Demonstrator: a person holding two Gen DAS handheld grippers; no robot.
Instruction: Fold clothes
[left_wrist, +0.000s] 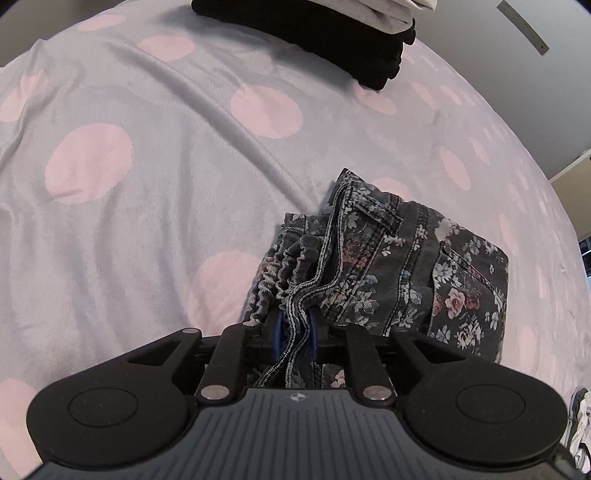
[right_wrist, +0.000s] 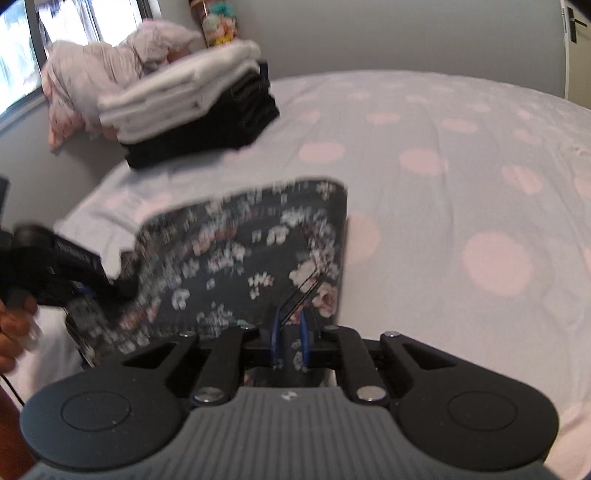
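Both grippers, left (left_wrist: 295, 328) and right (right_wrist: 290, 332), had fingers clamped on the floral jeans (left_wrist: 388, 266) edges. Bed (left_wrist: 147, 184) lay open around them (folded stack (right_wrist: 192, 107) sat well apart).

We see floral denim shorts (left_wrist: 417, 266), a coarse twill cloth with raised pale stitching. The bedsheet (left_wrist: 155, 155) is soft matt fabric, lightly creased. Our left gripper (left_wrist: 295, 328) and right gripper (right_wrist: 290, 332) are matt black plastic with ribbed grey housings and shiny metal pins.
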